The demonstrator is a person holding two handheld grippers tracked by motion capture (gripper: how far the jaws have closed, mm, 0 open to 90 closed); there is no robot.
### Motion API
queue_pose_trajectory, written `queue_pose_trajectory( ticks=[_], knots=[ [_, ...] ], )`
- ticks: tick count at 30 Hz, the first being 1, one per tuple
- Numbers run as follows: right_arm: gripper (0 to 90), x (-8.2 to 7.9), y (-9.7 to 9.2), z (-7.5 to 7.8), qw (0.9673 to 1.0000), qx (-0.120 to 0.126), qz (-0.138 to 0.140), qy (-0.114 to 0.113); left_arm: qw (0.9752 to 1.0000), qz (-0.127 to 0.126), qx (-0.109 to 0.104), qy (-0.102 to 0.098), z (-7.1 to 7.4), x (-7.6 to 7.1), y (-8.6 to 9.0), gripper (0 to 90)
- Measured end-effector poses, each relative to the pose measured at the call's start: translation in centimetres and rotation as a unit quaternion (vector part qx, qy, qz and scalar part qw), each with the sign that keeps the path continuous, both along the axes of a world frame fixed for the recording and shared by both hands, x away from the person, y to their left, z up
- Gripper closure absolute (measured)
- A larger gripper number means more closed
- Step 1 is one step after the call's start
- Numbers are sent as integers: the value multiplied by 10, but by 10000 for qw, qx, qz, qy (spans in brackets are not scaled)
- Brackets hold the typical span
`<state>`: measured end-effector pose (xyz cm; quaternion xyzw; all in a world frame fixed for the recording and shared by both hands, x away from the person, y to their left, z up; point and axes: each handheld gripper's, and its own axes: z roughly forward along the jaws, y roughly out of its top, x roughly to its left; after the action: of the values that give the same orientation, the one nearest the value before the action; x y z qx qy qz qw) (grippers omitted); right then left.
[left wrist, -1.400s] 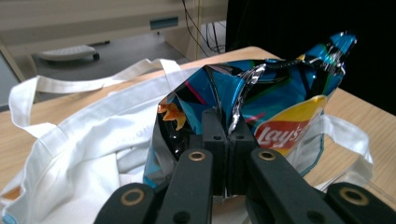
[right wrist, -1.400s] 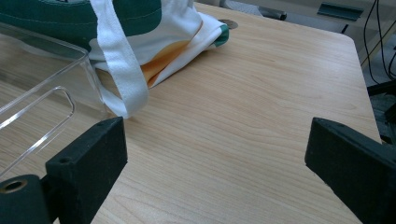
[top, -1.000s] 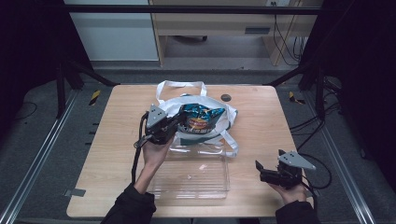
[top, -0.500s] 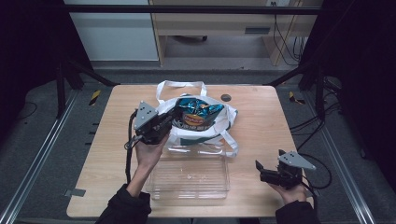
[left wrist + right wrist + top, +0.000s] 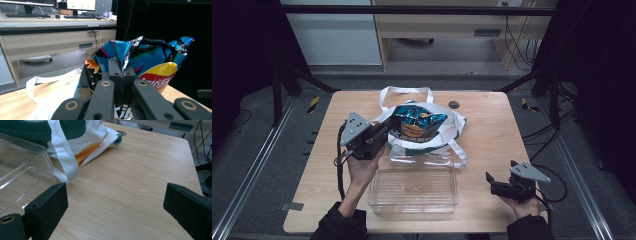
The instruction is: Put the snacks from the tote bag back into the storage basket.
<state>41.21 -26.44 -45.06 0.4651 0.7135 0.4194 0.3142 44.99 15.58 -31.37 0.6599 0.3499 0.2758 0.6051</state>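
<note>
The person's left hand [image 5: 362, 167] reached forward over the table, forearm coming in from the bottom edge in a dark sleeve. It held the left gripper [image 5: 382, 131] raised and pointing to the right, its two black jaws pressed together on a thin fold of crinkled foil. The right hand [image 5: 523, 204] rested low near the table's near right corner, holding the right gripper [image 5: 490, 181] level and pointing left, its jaws spread wide apart, gripping nothing.
</note>
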Motion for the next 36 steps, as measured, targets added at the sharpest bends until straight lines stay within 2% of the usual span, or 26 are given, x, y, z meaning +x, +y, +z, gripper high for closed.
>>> queue_pose_trajectory(
  ticks=[30, 36],
  knots=[
    [62, -2, -2, 1, 10000, 3, -25, -29, 9994, -241, -146, -184, -1, -53, 13, 900],
    [64, -2, -2, 1, 10000, 5, -32, -24, 9993, -303, -71, -187, -5, -70, 15, 900]
  ],
)
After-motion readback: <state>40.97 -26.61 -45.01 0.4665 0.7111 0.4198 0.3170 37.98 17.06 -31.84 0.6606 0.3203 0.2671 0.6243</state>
